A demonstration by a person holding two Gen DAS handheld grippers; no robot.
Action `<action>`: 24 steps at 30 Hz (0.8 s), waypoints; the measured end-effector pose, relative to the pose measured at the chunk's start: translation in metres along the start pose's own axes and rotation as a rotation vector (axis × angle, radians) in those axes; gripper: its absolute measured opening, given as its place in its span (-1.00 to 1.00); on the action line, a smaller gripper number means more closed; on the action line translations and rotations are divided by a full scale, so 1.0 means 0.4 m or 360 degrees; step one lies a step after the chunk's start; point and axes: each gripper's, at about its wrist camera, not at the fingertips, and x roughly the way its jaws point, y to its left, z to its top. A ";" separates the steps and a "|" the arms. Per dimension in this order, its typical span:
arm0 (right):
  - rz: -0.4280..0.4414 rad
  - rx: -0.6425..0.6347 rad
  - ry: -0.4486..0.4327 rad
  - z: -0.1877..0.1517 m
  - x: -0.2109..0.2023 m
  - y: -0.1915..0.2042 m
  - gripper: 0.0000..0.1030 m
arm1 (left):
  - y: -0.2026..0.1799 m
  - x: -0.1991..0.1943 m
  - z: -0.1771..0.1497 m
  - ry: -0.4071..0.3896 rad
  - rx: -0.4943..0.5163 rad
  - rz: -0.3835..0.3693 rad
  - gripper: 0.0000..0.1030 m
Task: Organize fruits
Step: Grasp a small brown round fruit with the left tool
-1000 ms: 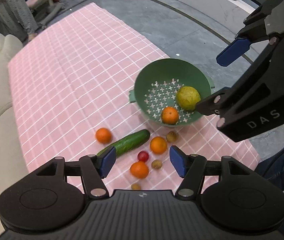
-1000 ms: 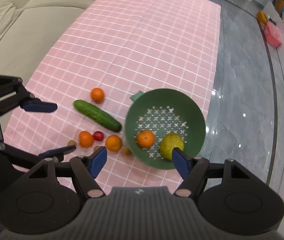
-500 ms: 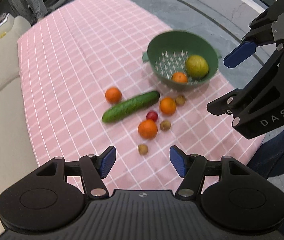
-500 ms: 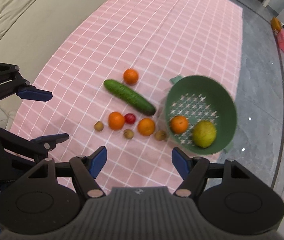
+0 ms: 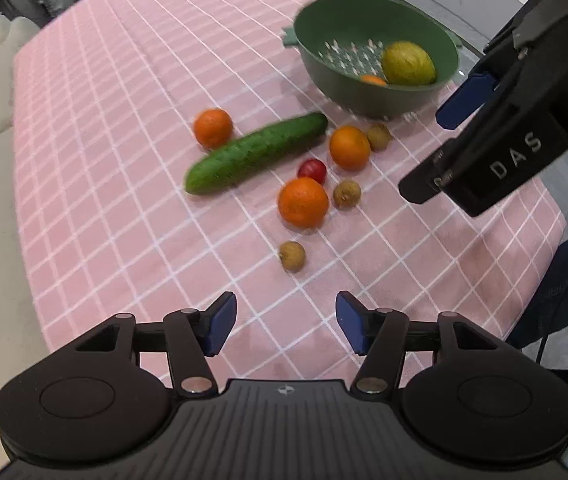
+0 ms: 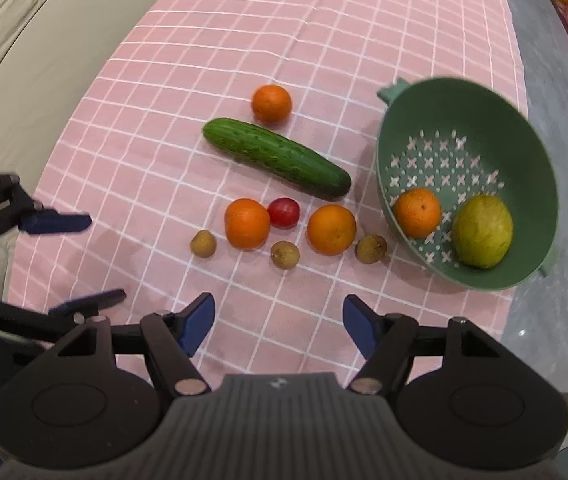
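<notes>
- Since both your grippers are empty, the left gripper [image 5: 285, 322] with jaws closing on nothing and the right gripper [image 6: 278, 322] spread apart, pick one target.
- Loose round oranges [image 6: 247, 223] sit mid-frame; the green perforated plastic colander [image 6: 523, 128] is right.
- I'd straddle one squarely, they'll probably roll.

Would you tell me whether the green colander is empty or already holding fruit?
Holding fruit: the green colander contains an orange and a yellow-green fruit; the other produce lies on the cloth.
</notes>
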 end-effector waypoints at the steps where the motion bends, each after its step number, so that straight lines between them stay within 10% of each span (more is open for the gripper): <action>1: 0.0005 0.0020 0.0003 -0.003 0.013 -0.007 0.30 | -0.005 0.014 -0.001 0.0002 0.0011 -0.0006 0.31; 24: 0.0096 0.0172 0.0004 0.026 0.140 -0.059 0.16 | 0.036 0.205 0.028 -0.0107 -0.0007 -0.0175 -0.30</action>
